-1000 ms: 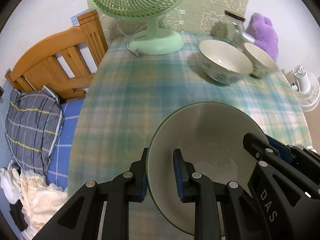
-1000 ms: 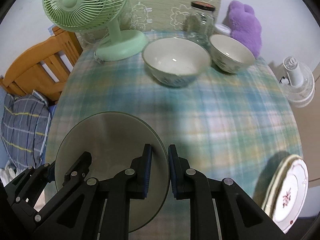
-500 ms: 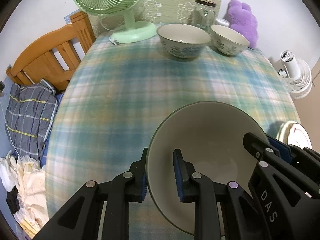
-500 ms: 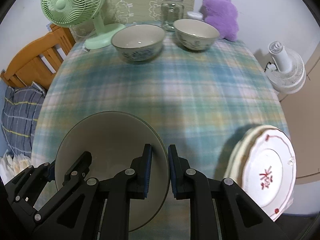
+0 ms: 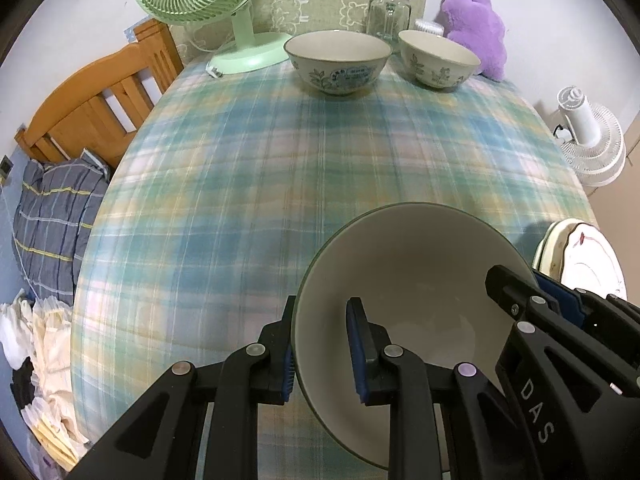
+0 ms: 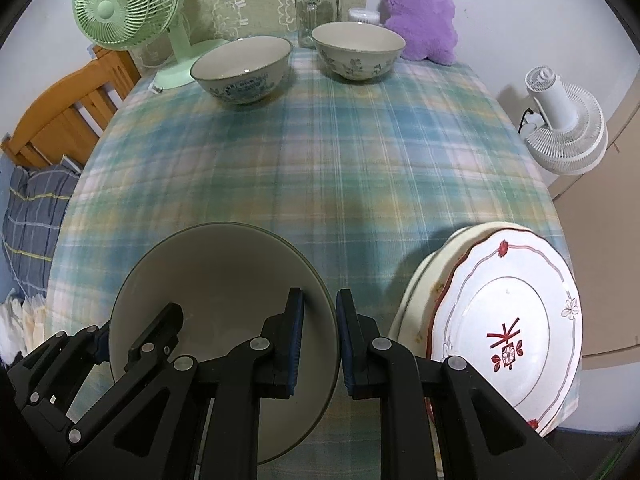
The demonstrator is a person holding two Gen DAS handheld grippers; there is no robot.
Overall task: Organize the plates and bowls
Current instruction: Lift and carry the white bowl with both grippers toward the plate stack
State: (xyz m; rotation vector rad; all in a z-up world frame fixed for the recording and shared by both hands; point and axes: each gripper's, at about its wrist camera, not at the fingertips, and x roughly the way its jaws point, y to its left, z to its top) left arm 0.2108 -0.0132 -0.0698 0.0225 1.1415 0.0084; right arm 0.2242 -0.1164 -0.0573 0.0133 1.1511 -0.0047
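left gripper (image 5: 320,350): at 6 o'clock in the left view, jaws pinching the near-left rim of the bowl (image 5: 416,280), one pad outside the wall and one inside.
right gripper (image 6: 320,338): at 6 o'clock in the right view, jaws pinching the opposite rim the same way, one pad inside and one outside.
why two grips: the bowl is wide and deep; a pinch on each side probably keeps it level and stops it swinging on a single rim hold.
bowl: plain cream inside with a dark edge, empty, carried between both tools over the near end of the table (image 5: 248,184); whether its base touches the cloth cannot be told.
plates (image 6: 504,320): a stack at 4 o'clock in the right view, just beside the right gripper at the table's near right edge, a red-patterned plate on top; flat ware seems to be gathered here, apart from the bowls.
cloth: blue-green plaid, bare across the middle between the carried bowl and the far row, so the path is clear.
big far bowl (image 6: 242,68): at 11 o'clock in the right view, upright, blue floral band outside; a likely nesting spot, since the task groups bowls.
small far bowl (image 6: 358,54): at 12 o'clock, just beside the big one, not touching it.
jar (image 6: 318,8): behind the two bowls, lidded, upright.
green fan (image 6: 124,12): far left corner, at 10 o'clock, base near the big far bowl.
plush (image 6: 420,12): purple, far right corner, behind the small far bowl.
step in hand: judged mid-carry, the bowl not yet set with its fellows.
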